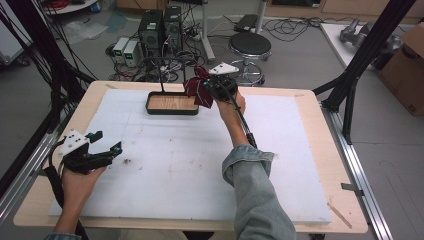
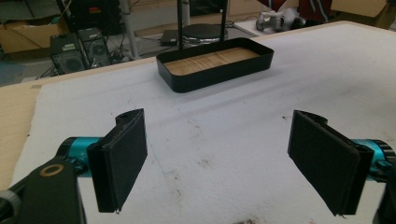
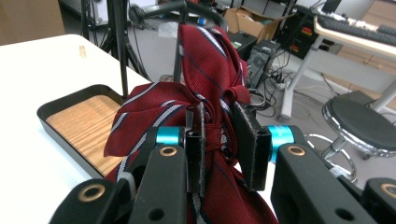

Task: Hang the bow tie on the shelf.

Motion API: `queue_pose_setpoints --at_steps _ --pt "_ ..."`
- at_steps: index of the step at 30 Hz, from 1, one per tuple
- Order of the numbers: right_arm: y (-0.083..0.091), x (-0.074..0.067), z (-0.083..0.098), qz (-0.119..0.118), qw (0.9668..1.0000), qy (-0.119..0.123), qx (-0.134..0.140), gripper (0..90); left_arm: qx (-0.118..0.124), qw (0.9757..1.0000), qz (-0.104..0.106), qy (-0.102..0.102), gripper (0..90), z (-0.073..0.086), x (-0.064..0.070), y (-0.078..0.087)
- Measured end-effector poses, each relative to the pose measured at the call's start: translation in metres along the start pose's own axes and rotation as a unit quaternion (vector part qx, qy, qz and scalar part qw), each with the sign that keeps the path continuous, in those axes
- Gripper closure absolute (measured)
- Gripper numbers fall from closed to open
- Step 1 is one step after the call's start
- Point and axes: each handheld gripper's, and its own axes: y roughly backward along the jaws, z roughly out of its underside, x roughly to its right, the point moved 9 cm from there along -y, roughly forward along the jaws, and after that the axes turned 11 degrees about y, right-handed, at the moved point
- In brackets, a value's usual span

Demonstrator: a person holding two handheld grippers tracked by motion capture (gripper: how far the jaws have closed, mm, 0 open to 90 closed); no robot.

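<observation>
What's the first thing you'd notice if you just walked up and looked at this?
The dark red striped necktie, bunched up and pinched in the right gripper, held up at the far side of the white foam-covered table. Beside it sits a black tray with a wooden floor. The left gripper rests open over the near left of the foam.

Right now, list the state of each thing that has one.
Left hand-held gripper: open, holding nothing, low over the white pad.
Right hand-held gripper: shut on the red striped tie, lifted beside the tray.
Black tray: upright, wooden floor bare.
</observation>
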Motion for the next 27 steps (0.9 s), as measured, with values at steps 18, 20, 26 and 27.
queue_pose_setpoints --at_steps 18,20,26,27 --pt "-0.025 -0.012 0.011 -0.003 0.9999 -0.003 -0.011 72.9 -0.004 1.0000 0.000 -0.001 20.0 0.003 0.000 0.000" --pt "-0.025 -0.012 0.011 -0.003 0.9999 -0.011 -0.012 71.5 -0.005 1.0000 0.000 -0.002 20.0 0.003 0.001 0.000" --pt "-0.025 -0.012 0.012 0.000 0.9998 -0.013 -0.015 67.8 -0.004 1.0000 0.001 -0.003 19.9 0.003 0.002 0.000" --pt "-0.025 -0.013 0.012 -0.001 0.9998 -0.015 -0.014 67.6 -0.004 1.0000 0.001 -0.003 19.9 0.003 0.002 0.000"
